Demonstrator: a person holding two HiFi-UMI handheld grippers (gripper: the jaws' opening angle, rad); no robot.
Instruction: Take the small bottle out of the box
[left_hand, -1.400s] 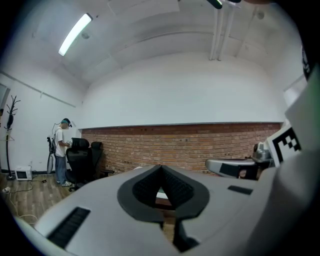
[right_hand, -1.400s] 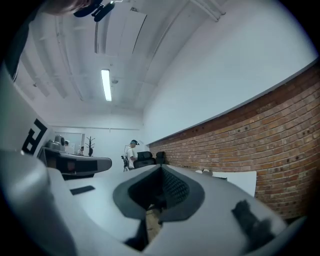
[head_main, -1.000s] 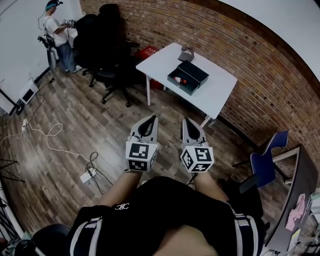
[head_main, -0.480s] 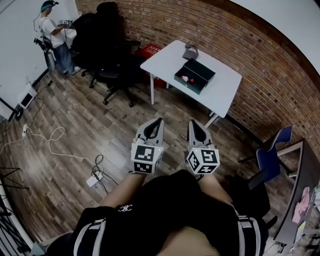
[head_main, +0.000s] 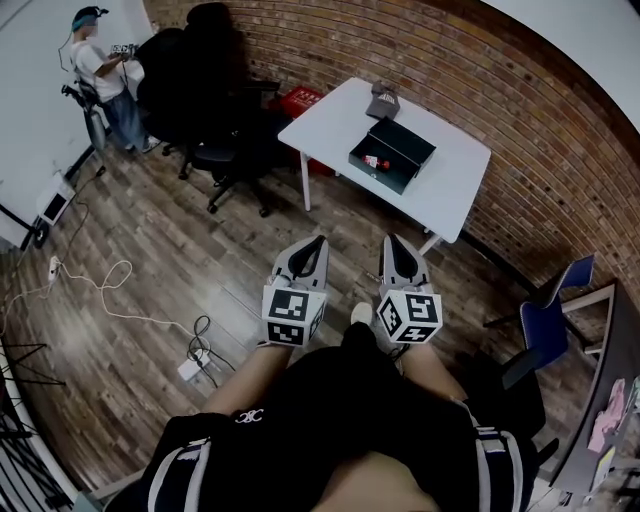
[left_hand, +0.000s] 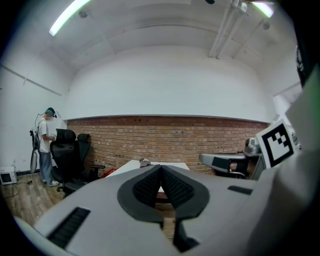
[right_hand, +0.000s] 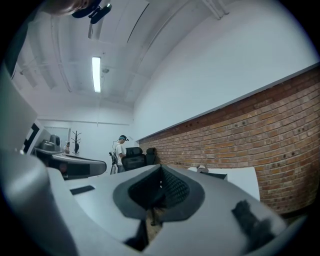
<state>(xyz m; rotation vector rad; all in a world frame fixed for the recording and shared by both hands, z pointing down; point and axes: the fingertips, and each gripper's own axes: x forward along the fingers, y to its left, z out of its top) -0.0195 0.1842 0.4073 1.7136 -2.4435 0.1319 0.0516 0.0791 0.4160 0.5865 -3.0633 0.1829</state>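
1. Compared with a second ago, the head view shows the white table (head_main: 335, 115) a little further right. Both tools sit lower in the frame, and a shoe tip (head_main: 360, 313) now shows between them.
2. Head view: the left gripper (head_main: 317, 241) and the right gripper (head_main: 392, 240) are held side by side above the wooden floor (head_main: 150, 250), well apart from the table. The dark box (head_main: 400, 150) lies open on the table. The small bottle (head_main: 372, 160) is inside it, near the end that shows at the left. A grey object (head_main: 381, 102) sits just beyond the box. Another person (head_main: 95, 70) stands at the far left beside black office chairs (head_main: 215, 110).
3. Left gripper view: the jaws are pressed together with nothing between them. They point toward the table and the brick wall (left_hand: 175, 140) behind it.
4. Right gripper view: the jaws meet at their tips and hold nothing. The table and the box's dark edge lie ahead.
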